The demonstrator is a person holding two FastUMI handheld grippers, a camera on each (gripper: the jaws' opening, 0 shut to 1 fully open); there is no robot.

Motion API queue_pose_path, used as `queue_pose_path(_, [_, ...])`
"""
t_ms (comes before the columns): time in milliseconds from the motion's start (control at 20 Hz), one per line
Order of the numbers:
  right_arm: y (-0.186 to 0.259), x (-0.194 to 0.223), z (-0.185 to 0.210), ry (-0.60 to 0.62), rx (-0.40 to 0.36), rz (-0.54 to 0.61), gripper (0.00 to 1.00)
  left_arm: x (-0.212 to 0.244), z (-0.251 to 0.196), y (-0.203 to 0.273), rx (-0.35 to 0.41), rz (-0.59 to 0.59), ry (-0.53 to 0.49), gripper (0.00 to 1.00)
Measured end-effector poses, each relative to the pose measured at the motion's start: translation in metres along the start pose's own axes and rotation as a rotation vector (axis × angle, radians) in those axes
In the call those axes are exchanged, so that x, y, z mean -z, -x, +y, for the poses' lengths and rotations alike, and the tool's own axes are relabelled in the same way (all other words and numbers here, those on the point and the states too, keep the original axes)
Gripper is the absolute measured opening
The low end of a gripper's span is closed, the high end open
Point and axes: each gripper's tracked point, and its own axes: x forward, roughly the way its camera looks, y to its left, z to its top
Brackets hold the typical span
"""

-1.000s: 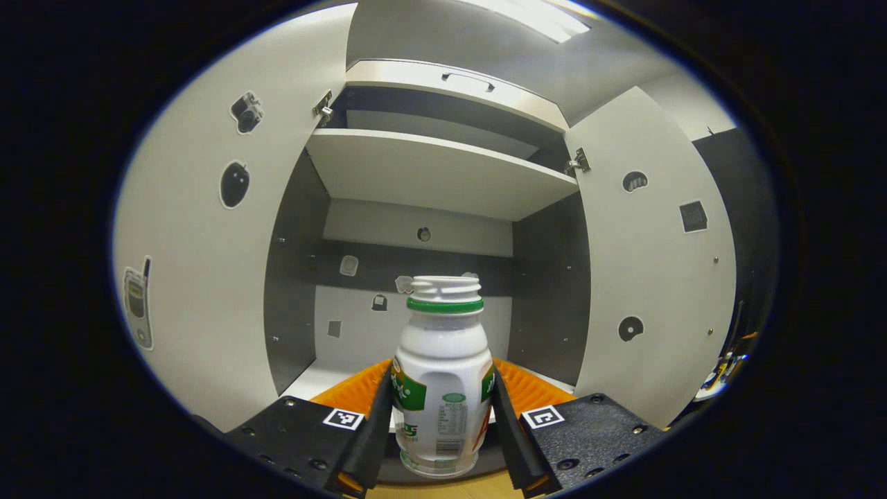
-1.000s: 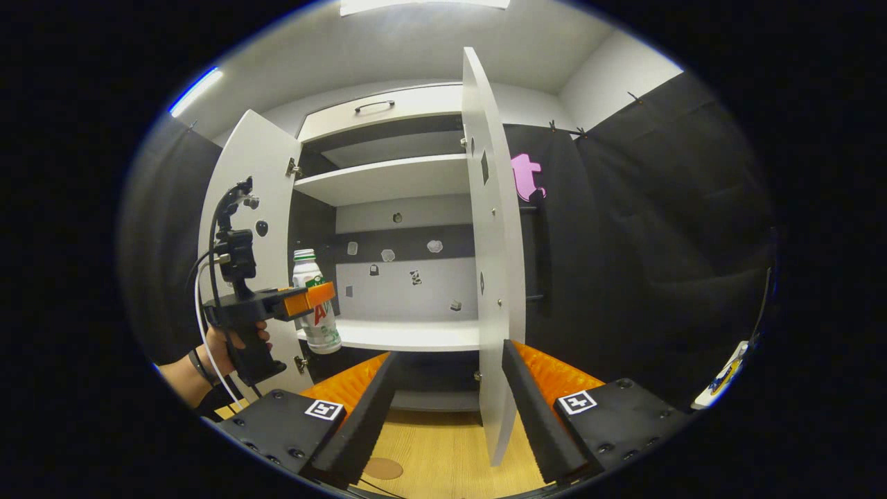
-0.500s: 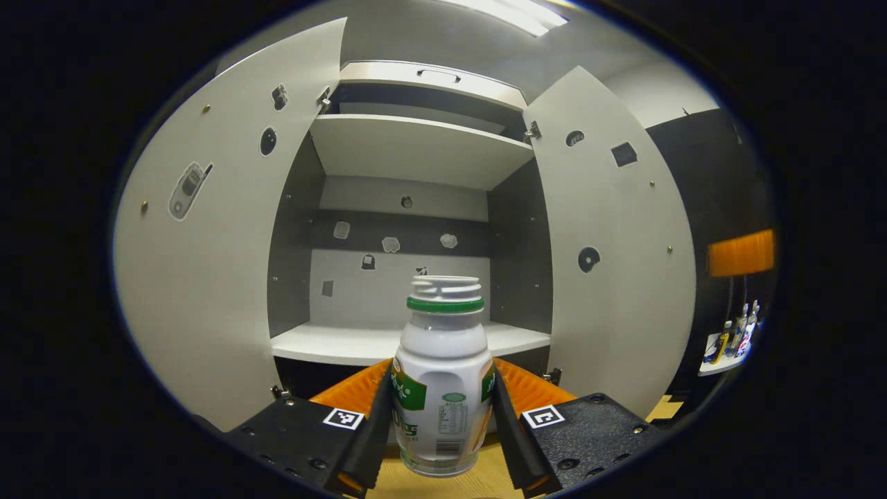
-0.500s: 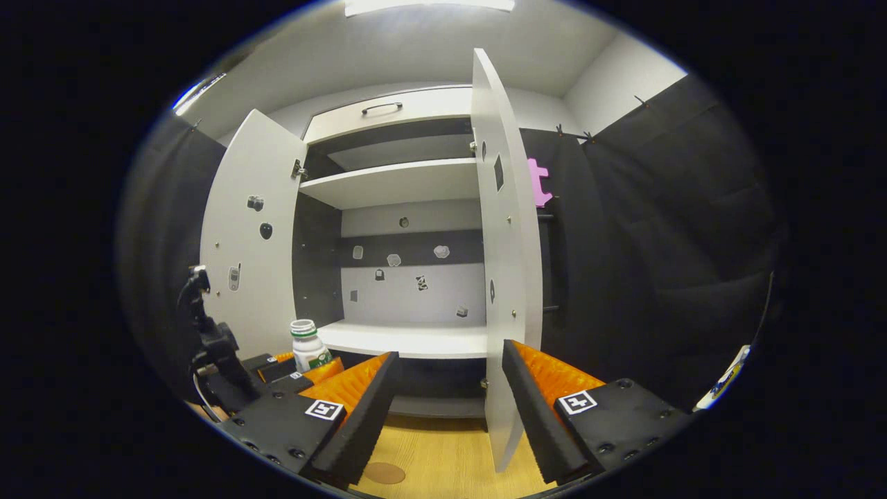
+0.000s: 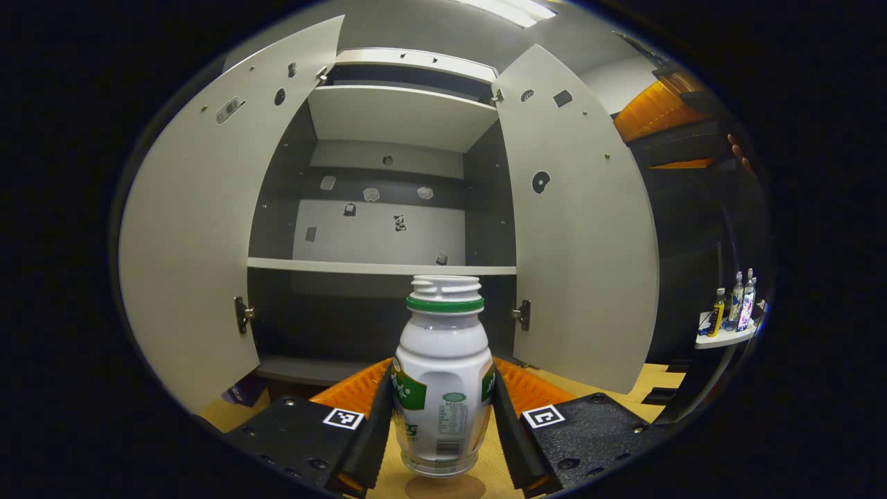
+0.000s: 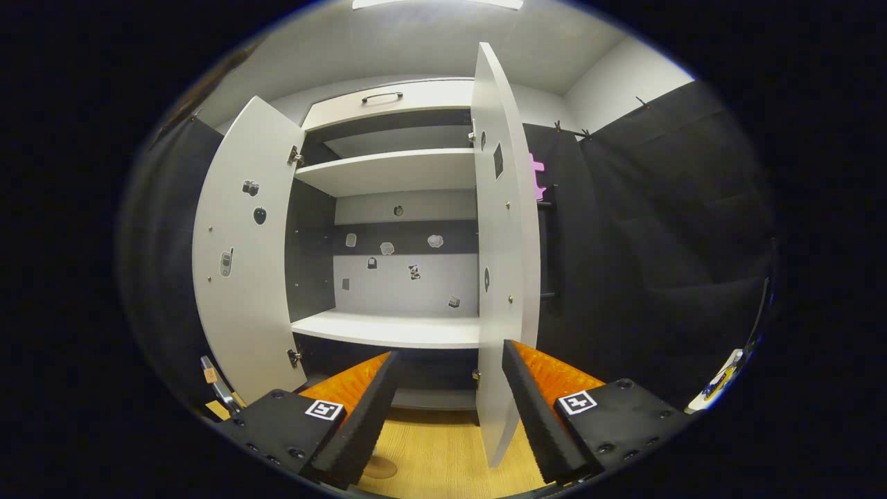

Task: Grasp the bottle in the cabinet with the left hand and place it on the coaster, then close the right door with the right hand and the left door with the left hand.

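Bottle: lowered out of cabinet, now just above coaster, left tongs clamping it. Right tongs: spread, empty. Release pending.

Left gripper shows black screw-studded finger mounts, each carrying a square black-and-white marker; right gripper matches, with ribbed finger faces

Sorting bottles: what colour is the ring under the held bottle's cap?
Green, clearest in the left gripper view.
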Motion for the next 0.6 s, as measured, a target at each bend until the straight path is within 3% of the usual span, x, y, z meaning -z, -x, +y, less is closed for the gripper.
queue_pose_path(300, [-0.002, 0.002, -0.002, 0.015, 0.008, 0.016, 0.97, 0.065, -0.003, 0.011, -0.058, 0.079, -0.015, 0.69])
queue_pose_path(500, [-0.002, 0.010, 0.000, 0.028, -0.002, 0.055, 0.97, 0.066, 0.001, 0.012, -0.122, -0.010, -0.075, 0.69])
queue_pose_path(600, [-0.003, 0.010, -0.003, 0.032, 0.009, 0.061, 0.97, 0.074, -0.004, 0.012, -0.115, -0.020, -0.094, 0.69])
